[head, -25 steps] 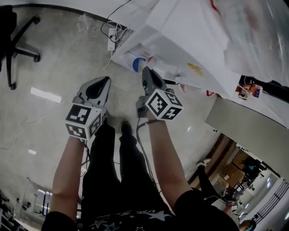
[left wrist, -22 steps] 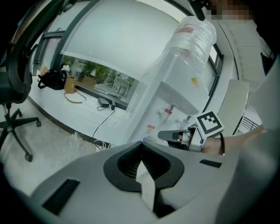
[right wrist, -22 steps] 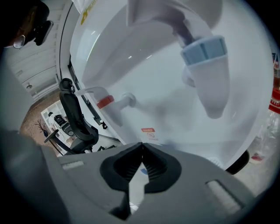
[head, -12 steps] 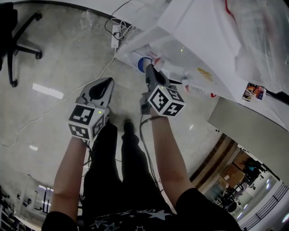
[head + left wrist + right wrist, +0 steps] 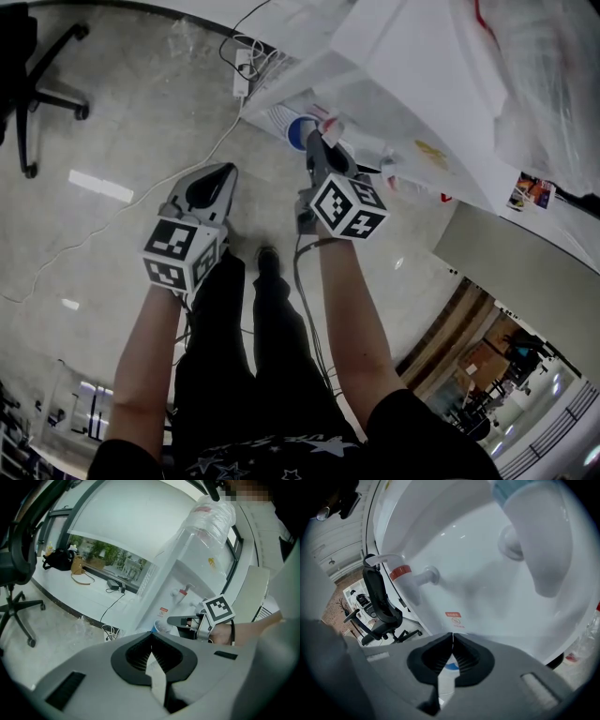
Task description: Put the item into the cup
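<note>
Your right gripper [image 5: 313,143] has edged closer to the water dispenser [image 5: 394,66] over the last second. Your left gripper [image 5: 225,172] has barely shifted and hangs well back from the dispenser. Both pairs of jaws are pressed together with nothing clamped between them. The cup [image 5: 301,132], white with blue, sits at the dispenser's front below the red tap [image 5: 401,572], right at your right gripper's tips. Can't tell if they touch.
</note>
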The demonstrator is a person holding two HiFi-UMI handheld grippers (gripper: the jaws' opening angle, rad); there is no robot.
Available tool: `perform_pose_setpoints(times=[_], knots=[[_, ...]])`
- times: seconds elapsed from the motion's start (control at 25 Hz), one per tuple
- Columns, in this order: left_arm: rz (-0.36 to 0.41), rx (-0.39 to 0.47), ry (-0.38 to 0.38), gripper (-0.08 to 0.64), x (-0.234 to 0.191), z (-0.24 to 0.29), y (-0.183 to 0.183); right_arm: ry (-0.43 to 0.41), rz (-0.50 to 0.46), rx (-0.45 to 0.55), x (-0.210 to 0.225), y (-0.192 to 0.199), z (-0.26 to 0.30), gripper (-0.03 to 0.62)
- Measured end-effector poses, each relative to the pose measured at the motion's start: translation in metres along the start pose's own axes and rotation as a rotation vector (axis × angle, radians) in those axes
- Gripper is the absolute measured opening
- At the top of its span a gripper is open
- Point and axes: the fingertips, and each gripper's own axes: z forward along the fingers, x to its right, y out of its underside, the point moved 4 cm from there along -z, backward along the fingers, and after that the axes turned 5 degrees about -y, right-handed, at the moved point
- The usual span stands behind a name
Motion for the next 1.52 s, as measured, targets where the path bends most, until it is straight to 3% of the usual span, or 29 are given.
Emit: perform_pose_setpoints(times=[0.64, 0.68, 0.72, 1.0, 1.28, 1.52], knots=[[-0.02, 0.018, 0.002, 0.006, 0.007, -0.007, 0.005, -0.019, -0.031, -0.01, -0.009, -0.001, -0.006, 0.009], [-0.019, 0.018, 0.004, 0.006, 0.008, -0.007, 0.005, -0.022, -0.029, -0.011, -0.009, -0.001, -0.007, 0.015], [-0.017, 0.016, 0.006, 0.006, 0.009, -0.008, 0.005, -0.026, -0.026, -0.012, -0.011, -0.001, -0.008, 0.067], [0.005, 0.01, 0.003, 0.006, 0.016, -0.016, 0.002, -0.045, -0.022, -0.008, -0.024, -0.002, -0.023, 0.071], [0.017, 0.016, -0.021, 0.006, 0.043, -0.039, 0.004, -0.086, -0.026, -0.007, -0.041, -0.003, -0.065, 0.071], [0.013, 0.064, -0.044, 0.006, 0.091, -0.063, 0.0, -0.147, -0.047, -0.005, -0.055, -0.01, -0.124, 0.069]])
